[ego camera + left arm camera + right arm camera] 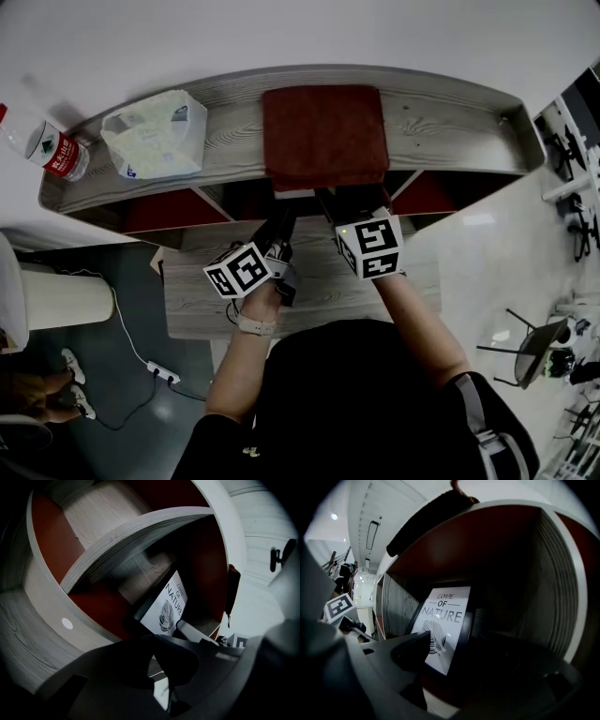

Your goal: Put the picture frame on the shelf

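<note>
The picture frame (pixel 443 620) stands tilted back inside the middle compartment of the shelf (pixel 450 127), at the centre of the right gripper view, with its print facing out. The right gripper (pixel 449 652) has its jaws a little apart around the frame's lower part, 1 on the glass and 1 behind, and appears to grip it. The left gripper (pixel 152 640), low in the centre of its view, has its jaws drawn almost together at the frame's lower corner and seems to nip it. Whether the base rests on the board is not visible, so a release by 1 gripper too early could let the frame pivot or slide. Too steep a lean could tip it forward. Jaws withdrawn before they open enough could drag it out, and 2 grippers crowded there could snag the red cloth (pixel 324 136) above.
</note>
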